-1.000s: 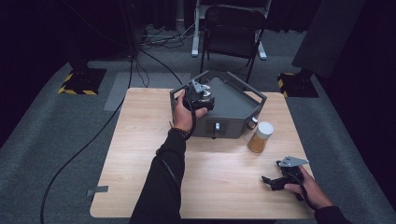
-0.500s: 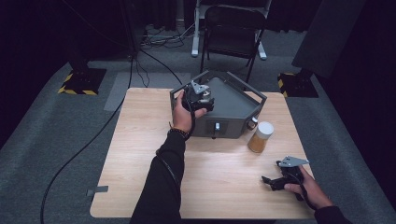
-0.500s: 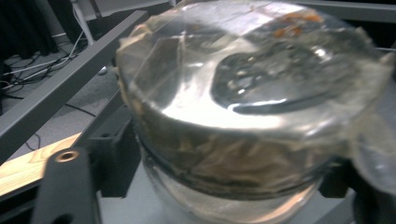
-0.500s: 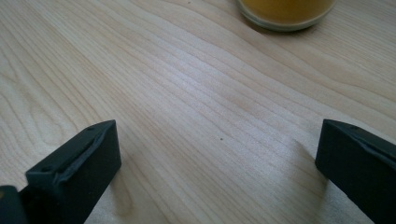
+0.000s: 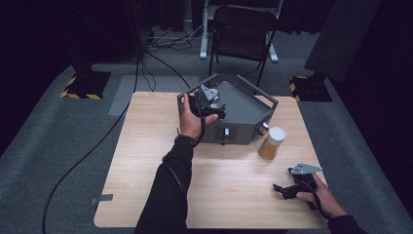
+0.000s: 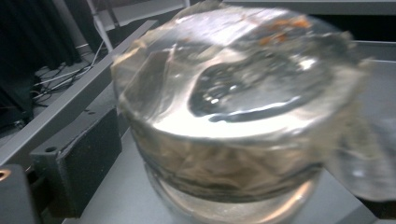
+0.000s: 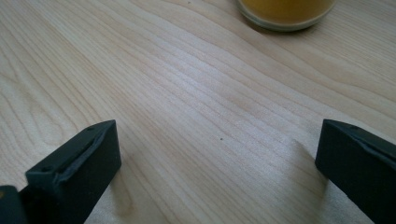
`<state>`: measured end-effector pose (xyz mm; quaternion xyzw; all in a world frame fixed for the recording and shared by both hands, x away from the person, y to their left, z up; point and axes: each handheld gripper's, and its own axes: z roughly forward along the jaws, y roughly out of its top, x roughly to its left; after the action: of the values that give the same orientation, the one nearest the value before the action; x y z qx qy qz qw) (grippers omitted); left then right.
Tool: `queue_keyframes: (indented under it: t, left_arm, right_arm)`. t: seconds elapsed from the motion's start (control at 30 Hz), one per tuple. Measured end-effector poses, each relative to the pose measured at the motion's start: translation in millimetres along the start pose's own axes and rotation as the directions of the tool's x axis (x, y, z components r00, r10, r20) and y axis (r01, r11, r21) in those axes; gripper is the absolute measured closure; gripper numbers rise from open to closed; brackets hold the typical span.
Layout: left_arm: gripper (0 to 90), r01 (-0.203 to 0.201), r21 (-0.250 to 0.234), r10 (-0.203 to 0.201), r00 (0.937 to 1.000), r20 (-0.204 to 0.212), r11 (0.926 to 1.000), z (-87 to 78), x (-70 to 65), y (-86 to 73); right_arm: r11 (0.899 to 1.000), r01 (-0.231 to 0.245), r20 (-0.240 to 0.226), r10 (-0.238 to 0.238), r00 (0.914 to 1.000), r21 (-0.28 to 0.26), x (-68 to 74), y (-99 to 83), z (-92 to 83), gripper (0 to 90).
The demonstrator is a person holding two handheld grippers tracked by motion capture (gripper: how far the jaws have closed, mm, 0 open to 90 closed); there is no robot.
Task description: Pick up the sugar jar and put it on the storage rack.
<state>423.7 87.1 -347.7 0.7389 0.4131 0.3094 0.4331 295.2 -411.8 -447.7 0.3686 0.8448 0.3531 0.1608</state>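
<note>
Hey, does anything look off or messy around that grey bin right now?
Nothing spilled. The clear container in the grey bin looks crumpled and wrapped, with orange specks on top; the left gripper's jaws have just been opening around it. The jar stands upright.

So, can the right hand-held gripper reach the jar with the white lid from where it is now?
Probably yes: the right hand-held gripper is open, and bare table lies between it and the jar.
</note>
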Motion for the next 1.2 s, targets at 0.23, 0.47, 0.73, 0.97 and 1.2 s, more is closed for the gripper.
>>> queue_keyframes:
  t: [0.23, 0.47, 0.73, 0.97, 1.2]
  left_arm:
    - [1.2, -0.023, -0.017, 0.023, 0.9997, -0.01, 0.9996, -8.0, -1.2, 0.3]
    - [1.2, -0.035, -0.02, 0.035, 0.9993, 0.008, 0.9992, -17.1, 0.7, 1.7]
    - [0.8, -0.063, -0.046, 0.064, 0.9975, 0.03, 0.997, -28.7, -1.2, -1.7]
    - [0.2, -0.087, -0.08, 0.091, 0.9951, 0.04, 0.993, -39.7, -5.5, -8.4]
    - [0.1, -0.101, -0.091, 0.106, 0.9928, 0.055, 0.9907, -48.8, -5.2, -17.3]
  right_arm:
    - [1.0, 0.0, 0.0, 0.0, 1.0, 0.0, 0.0, 0.0, 0.0, 0.0]
    - [1.0, 0.0, 0.0, 0.0, 1.0, 0.0, 0.0, 0.0, 0.0, 0.0]
    - [1.0, 0.0, 0.0, 0.0, 1.0, 0.0, 0.0, 0.0, 0.0, 0.0]
    - [1.0, 0.0, 0.0, 0.0, 1.0, 0.0, 0.0, 0.0, 0.0, 0.0]
    - [1.0, 0.0, 0.0, 0.0, 1.0, 0.002, 0.0, 0.2, -0.1, 0.0]
